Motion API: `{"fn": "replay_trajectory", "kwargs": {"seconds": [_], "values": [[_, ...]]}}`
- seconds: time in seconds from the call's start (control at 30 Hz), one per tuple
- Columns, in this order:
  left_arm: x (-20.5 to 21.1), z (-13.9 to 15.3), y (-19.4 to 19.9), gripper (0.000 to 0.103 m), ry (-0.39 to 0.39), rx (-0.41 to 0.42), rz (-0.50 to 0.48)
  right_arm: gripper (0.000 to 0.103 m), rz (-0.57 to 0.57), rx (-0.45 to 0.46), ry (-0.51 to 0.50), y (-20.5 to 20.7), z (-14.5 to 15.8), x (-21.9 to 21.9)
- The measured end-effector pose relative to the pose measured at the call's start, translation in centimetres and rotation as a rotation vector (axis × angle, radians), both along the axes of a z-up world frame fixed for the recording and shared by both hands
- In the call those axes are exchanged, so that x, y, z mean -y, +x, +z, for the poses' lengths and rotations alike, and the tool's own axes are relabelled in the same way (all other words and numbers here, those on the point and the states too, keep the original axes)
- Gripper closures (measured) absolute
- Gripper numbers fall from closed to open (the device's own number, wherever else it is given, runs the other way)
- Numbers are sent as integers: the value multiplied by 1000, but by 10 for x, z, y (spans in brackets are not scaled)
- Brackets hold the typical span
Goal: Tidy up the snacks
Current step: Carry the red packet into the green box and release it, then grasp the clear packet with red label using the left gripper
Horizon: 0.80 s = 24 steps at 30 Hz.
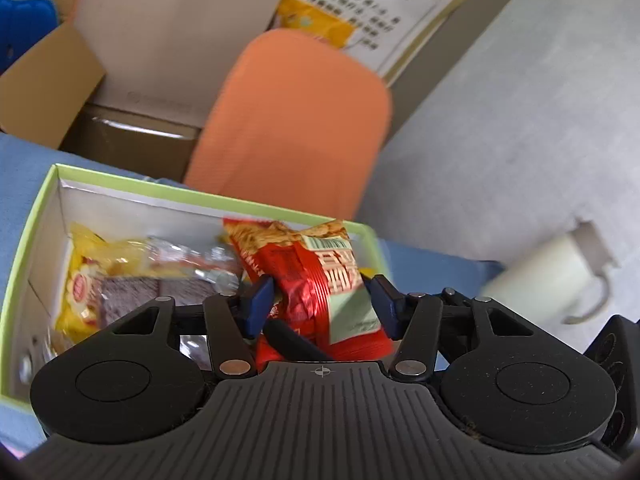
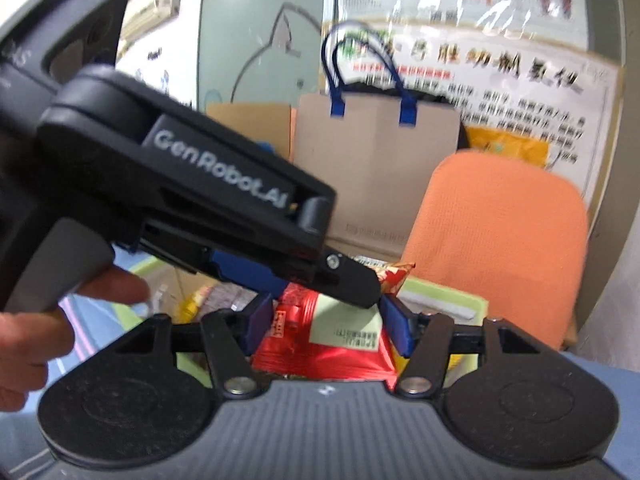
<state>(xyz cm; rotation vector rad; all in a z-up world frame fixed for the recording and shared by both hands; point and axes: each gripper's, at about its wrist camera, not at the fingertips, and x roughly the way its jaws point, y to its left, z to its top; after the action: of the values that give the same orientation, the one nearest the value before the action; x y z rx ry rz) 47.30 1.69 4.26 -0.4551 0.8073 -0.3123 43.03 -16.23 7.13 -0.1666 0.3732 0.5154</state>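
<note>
The left gripper (image 1: pixel 320 300) and the right gripper (image 2: pixel 328 326) both pinch the same red snack packet (image 1: pixel 316 284), blue pads pressed into its crumpled sides (the left one crosses the right wrist view, a hand (image 2: pixel 32 320) on its handle). The packet hangs over the green-rimmed box (image 1: pixel 32 236), where a yellow packet (image 1: pixel 90 276) and others lie. An orange chair (image 1: pixel 292 120) stands beyond.
</note>
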Motion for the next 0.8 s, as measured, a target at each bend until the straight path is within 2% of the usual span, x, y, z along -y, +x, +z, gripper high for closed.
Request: {"fn": "replay_trajectory", "kwargs": {"seconds": [0.07, 0.1, 0.23, 0.3, 0.33, 0.37, 0.4, 0.5, 0.6, 0.67, 0.8], "values": [[0, -12, 11, 69, 33, -24, 5, 40, 6, -27, -22, 16, -12, -11], [0, -20, 12, 63, 41, -25, 1, 39, 9, -26, -22, 17, -16, -12], [-10, -27, 10, 56, -10, 3, -11, 28, 19, -42, -10, 16, -20, -9], [-14, -21, 7, 38, -29, 28, -16, 21, 20, -50, 0, 15, -18, -8], [-16, -14, 2, 34, -35, 50, -9, 19, 17, -43, 9, 12, -15, -6], [-19, -6, -5, 29, -37, 76, -2, 12, 11, -26, 17, 8, -12, -4], [-23, 2, -13, 26, -38, 103, 5, 9, 6, -4, 25, -2, -7, -2], [-33, 28, -47, 19, -38, 177, 22, 9, -20, 74, 21, -40, 10, 12], [-35, 40, -89, 16, -28, 225, 14, 9, -58, 108, 27, -85, 17, 33], [-31, 36, -118, 15, -28, 238, 0, 1, -100, 99, 36, -114, 12, 48], [-6, 10, -161, 15, -53, 191, -73, 1, -222, 68, 38, -180, -19, 77]]}}
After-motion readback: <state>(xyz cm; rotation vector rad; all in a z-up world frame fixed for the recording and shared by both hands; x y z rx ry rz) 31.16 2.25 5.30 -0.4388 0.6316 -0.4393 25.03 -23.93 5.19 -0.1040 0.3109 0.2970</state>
